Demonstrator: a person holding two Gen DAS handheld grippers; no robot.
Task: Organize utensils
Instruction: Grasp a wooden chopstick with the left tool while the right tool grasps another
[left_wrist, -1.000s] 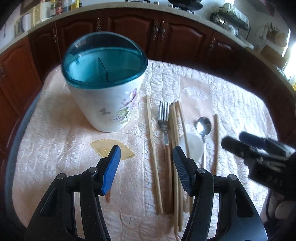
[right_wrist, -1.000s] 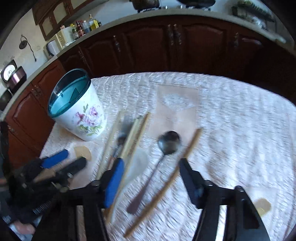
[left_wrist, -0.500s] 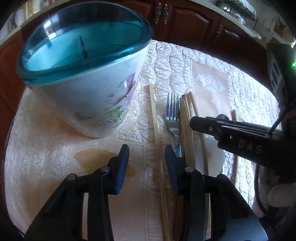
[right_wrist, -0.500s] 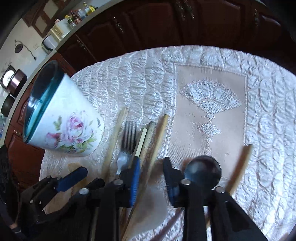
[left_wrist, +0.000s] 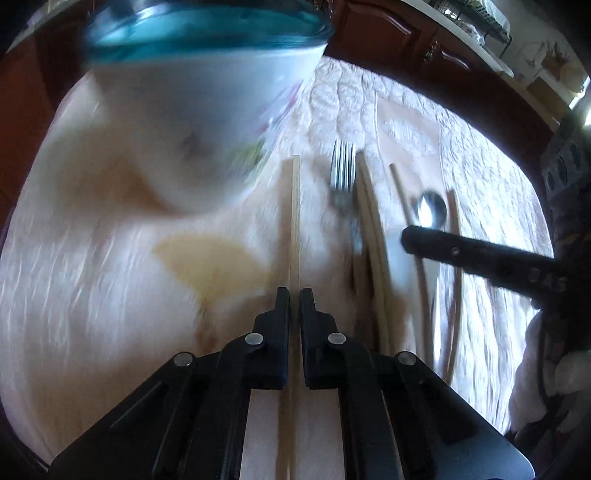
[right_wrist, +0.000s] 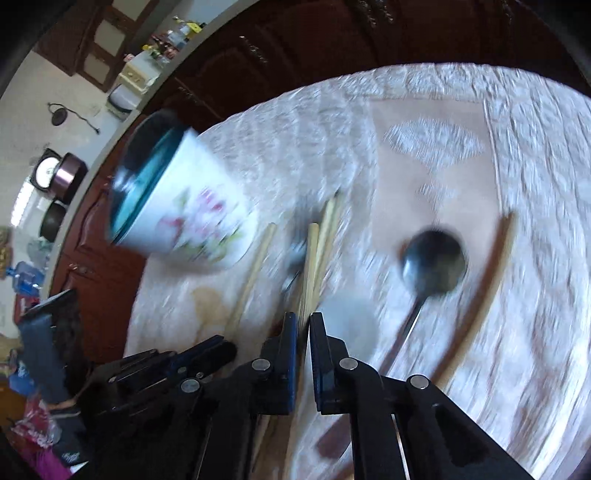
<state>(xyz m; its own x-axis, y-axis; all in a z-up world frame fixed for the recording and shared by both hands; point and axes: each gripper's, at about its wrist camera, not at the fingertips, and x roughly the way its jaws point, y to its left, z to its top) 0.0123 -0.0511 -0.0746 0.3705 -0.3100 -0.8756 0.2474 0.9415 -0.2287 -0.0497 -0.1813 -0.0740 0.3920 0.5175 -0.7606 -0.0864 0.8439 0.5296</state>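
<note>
My left gripper (left_wrist: 294, 295) is shut on a single wooden chopstick (left_wrist: 295, 206) that runs forward from between its jaws. My right gripper (right_wrist: 303, 321) is shut on another wooden chopstick (right_wrist: 312, 258) from the bundle beside the fork (left_wrist: 341, 177). The white floral holder with a teal rim (left_wrist: 192, 92) stands at the far left; it also shows in the right wrist view (right_wrist: 184, 210). A metal spoon (right_wrist: 432, 266) and more chopsticks (left_wrist: 456, 266) lie on the quilted cloth. Both views are motion-blurred.
The cream quilted tablecloth (left_wrist: 92, 277) covers the table. A white ceramic spoon (right_wrist: 347, 321) lies among the utensils. Dark wooden cabinets (right_wrist: 314, 48) ring the far side. The right gripper (left_wrist: 480, 254) reaches in from the right in the left wrist view.
Both grippers have moved down to the table and closed, the left on the single chopstick, the right on one from the bundle.
</note>
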